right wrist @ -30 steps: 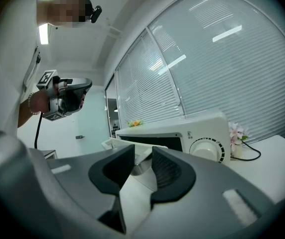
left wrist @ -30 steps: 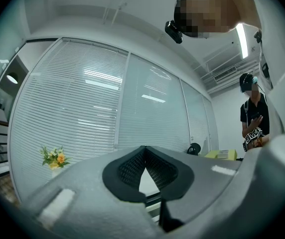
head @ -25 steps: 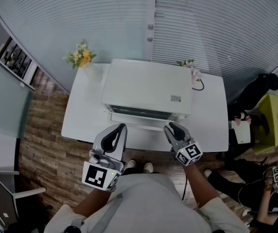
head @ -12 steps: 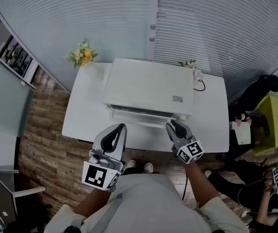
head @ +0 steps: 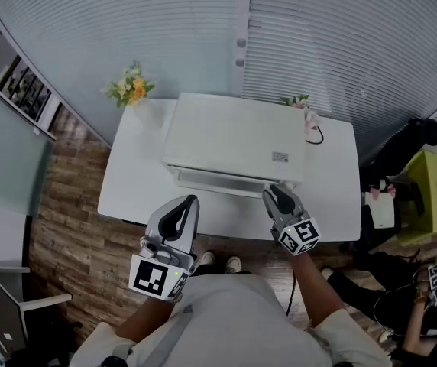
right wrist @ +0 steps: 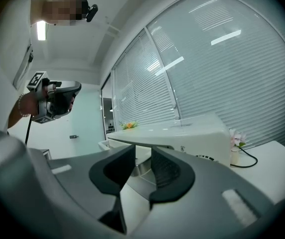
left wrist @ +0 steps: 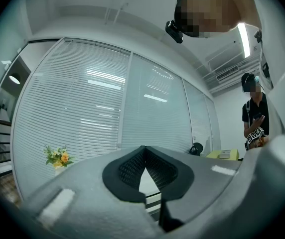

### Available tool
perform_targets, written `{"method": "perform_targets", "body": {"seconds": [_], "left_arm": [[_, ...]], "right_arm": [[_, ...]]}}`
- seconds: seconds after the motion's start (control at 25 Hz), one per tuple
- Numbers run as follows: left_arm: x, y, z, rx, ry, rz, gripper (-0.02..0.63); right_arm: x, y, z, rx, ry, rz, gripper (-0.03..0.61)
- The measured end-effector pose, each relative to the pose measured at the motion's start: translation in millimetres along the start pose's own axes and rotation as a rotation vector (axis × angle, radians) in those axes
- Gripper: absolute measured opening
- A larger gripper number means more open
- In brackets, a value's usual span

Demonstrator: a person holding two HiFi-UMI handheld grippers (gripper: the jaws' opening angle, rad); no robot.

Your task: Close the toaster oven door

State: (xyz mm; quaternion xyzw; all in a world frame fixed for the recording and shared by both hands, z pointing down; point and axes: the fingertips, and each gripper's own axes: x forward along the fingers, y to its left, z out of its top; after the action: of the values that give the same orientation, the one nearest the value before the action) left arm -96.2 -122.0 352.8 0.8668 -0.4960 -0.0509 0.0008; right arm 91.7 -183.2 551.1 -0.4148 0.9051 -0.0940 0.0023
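A white toaster oven point(head: 234, 136) stands on a white table point(head: 131, 186). Its door point(head: 220, 182) is tilted up close to the front, with only a thin gap showing. My right gripper point(head: 274, 193) is at the door's right front corner. In the right gripper view the door's edge point(right wrist: 137, 139) runs across just above the right gripper's point(right wrist: 143, 151) tips. Those jaws have just been closing a little but still stand apart, with nothing pinched between them. My left gripper point(head: 190, 202) hangs back over the table's near edge; the left gripper point(left wrist: 143, 148) has its tips touching and holds nothing.
Yellow flowers point(head: 129, 89) sit at the table's back left and pink ones point(head: 301, 105) at the back right beside a black cable point(head: 314, 134). A yellow-green cabinet point(head: 432, 193) and a seated person point(head: 425, 300) are on the right. Blinds close off the back.
The oven door has swung up toward the oven, and the dark opening has narrowed to a thin gap. My right gripper has followed it slightly forward. The left gripper has stayed still.
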Motion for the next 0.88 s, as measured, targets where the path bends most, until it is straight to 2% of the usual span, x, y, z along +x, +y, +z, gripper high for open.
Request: {"method": "perform_targets", "body": {"seconds": [0.68, 0.88], "left_arm": [[-0.8, 5.3, 1.4, 0.000, -0.004, 0.013, 0.005], [-2.9, 5.1, 3.8, 0.004, -0.006, 0.019, 0.005]], "right_arm": [[6.8, -4.2, 4.3, -0.046, 0.025, -0.065, 0.089], [5.7, -1.7, 6.3, -0.097, 0.047, -0.096, 0.075]]}}
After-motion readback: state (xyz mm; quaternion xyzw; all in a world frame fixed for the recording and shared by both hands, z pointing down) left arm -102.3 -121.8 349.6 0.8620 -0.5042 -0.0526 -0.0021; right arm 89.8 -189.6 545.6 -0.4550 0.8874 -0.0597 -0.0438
